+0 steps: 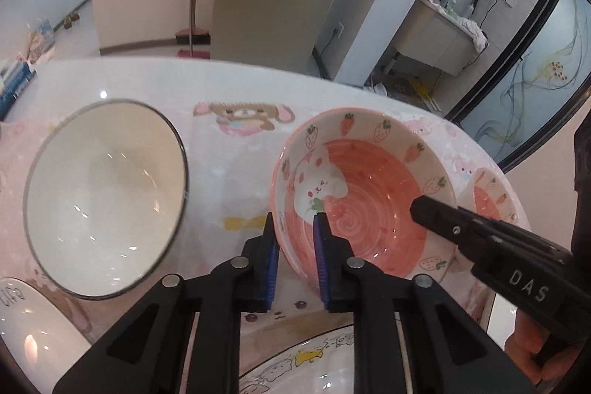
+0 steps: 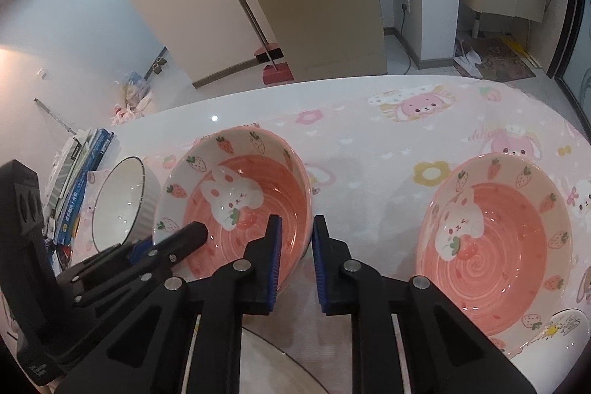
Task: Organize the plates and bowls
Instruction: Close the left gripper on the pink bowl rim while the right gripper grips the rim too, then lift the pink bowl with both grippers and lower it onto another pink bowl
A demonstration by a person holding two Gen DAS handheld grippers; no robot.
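Nearest, a cartoon-printed plate [image 1: 306, 362] lies cut off at the frame's bottom edge. Left gripper [image 1: 295, 257] is clamped on the near rim of the pink rabbit bowl [image 1: 365, 194]; right gripper [image 2: 297, 257] pinches the same bowl's opposite rim, one pad inside, one outside. A second pink bowl [image 2: 495, 242] sits well apart on the tabletop [image 2: 369, 143]; the white bowl [image 1: 105, 194] stands beside the held one. Nothing looks stacked yet; sorting seems barely begun. A white dish [image 1: 33, 331] at left is only partly visible.
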